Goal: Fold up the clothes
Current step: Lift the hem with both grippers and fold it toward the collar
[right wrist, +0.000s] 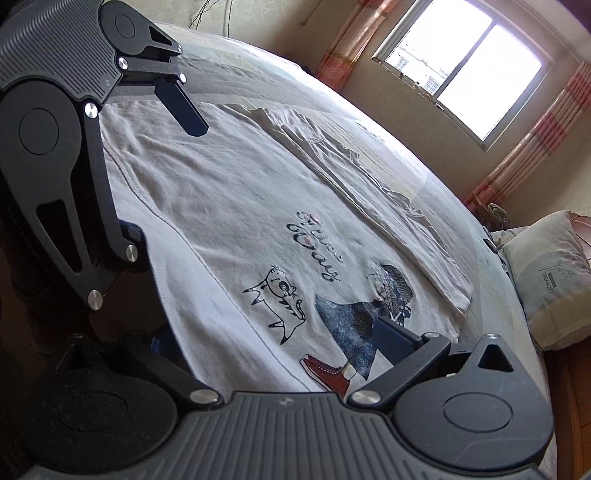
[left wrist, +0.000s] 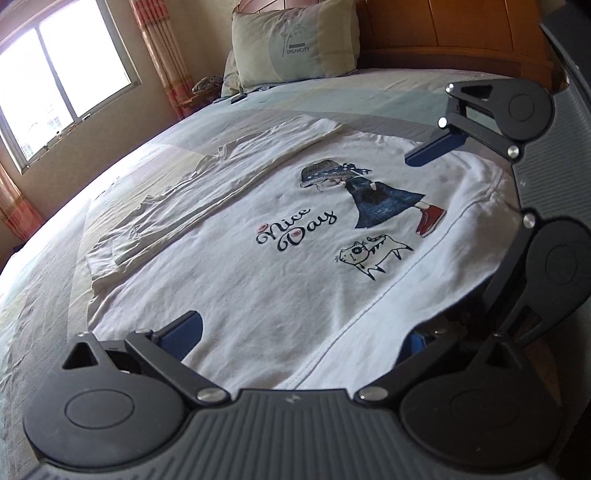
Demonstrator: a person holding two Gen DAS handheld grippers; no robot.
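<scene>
Daylight pours through a sliding window [left wrist: 55, 85] flanked by pink checked curtains [left wrist: 162, 55], onto a bed [left wrist: 44, 295] with a wooden headboard [left wrist: 443, 29] and pillow [left wrist: 295, 44].

A white T-shirt [right wrist: 229, 206] lies spread flat on the bed [right wrist: 369, 122], printed with "Nice Day", a cat and a girl in a blue dress. The right gripper [right wrist: 273, 339] sits at the shirt's near edge, fingers wide apart, one over the fabric, one off its edge. The left gripper [right wrist: 147, 155] straddles the shirt's left edge, also spread. Beyond the shirt's far side lies a cream folded garment [right wrist: 369, 206]. Right of the shirt, a pillow [right wrist: 550, 277]; beyond it, a window [right wrist: 465, 62] with striped curtains [right wrist: 532, 136].
</scene>
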